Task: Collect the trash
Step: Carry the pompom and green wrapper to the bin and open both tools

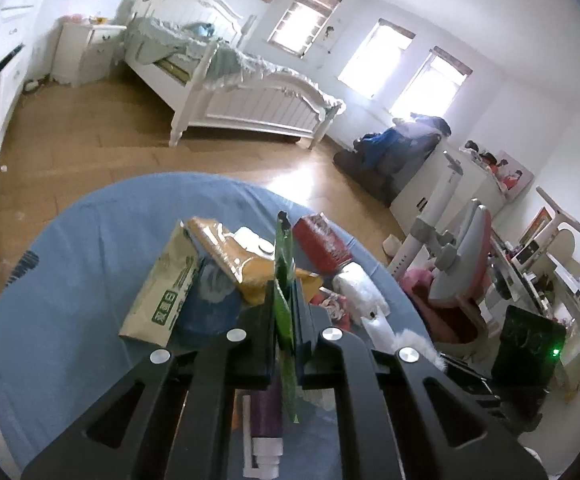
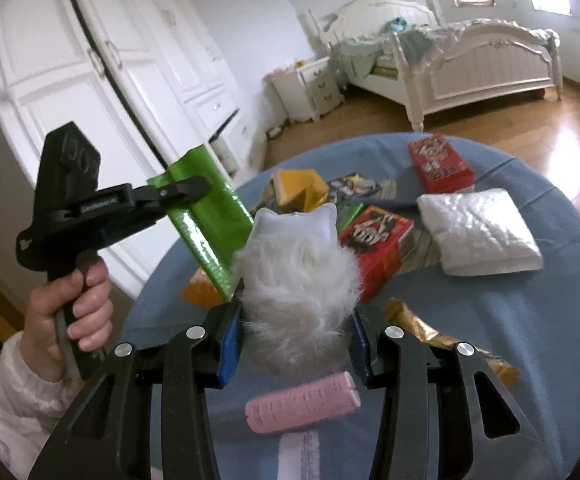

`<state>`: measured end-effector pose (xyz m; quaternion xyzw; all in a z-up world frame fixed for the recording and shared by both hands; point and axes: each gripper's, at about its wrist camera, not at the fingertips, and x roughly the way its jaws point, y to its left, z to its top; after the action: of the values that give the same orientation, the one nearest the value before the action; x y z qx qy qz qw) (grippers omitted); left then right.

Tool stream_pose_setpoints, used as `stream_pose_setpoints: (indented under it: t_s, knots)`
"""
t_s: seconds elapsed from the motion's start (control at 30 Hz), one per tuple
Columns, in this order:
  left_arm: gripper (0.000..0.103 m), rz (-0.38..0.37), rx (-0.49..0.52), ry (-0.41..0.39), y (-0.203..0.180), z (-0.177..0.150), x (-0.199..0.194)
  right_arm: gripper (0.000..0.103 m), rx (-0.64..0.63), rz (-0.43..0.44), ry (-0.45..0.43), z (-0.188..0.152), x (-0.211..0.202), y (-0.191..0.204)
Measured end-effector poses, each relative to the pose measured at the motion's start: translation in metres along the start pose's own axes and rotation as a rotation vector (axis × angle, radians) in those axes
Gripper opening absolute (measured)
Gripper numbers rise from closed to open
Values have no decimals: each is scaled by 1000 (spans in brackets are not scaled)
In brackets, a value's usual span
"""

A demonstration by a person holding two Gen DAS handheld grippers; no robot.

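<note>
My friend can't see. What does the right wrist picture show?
A hand-held gripper squeezes a fluffy white cat-shaped toy above a round blue-clothed table littered with packets. On the left, a person's hand holds another hand-held gripper clamping a shiny green wrapper.

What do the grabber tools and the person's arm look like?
Both are black plastic tools. The right gripper has two thick black arms with triangular cut-outs, round silver bolts and blue finger pads. The left gripper has a black pistol-style handle, small white lettering on its side and a black block on top with raised numerals. The hand holding it comes out of a padded white sleeve.
</note>
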<state>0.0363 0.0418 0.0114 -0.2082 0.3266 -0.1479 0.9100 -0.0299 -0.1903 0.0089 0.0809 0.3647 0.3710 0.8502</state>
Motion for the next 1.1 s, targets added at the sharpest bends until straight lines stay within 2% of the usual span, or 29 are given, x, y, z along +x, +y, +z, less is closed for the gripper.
stream_pose_setpoints:
  t_s: [0.17, 0.27, 0.43, 0.57, 0.63, 0.7, 0.83, 0.97, 1.1]
  knots:
    - [7, -46, 28, -63, -29, 18, -12, 44, 49, -9, -131, 5, -37, -17]
    - [7, -90, 86, -88, -65, 31, -12, 44, 63, -65, -238, 12, -70, -30]
    - [7, -146, 171, -122, -132, 39, 6, 44, 63, -244, -429, 20, -135, -55]
    - [8, -218, 237, -123, -190, 38, 33, 44, 75, -394, -505, 20, -167, -81]
    - [8, -249, 259, -107, -217, 30, 49, 44, 100, -463, -518, 16, -177, -101]
    - [8, -278, 292, -74, -247, 18, 77, 44, 135, -496, -524, 8, -186, -121]
    - [8, -293, 321, 3, -277, -2, 133, 44, 232, -552, -500, -13, -187, -174]
    - [8, -283, 332, 94, -291, -22, 193, 44, 355, -554, -463, -36, -180, -230]
    - [8, -268, 330, 154, -291, -35, 228, 44, 415, -556, -429, -52, -167, -268]
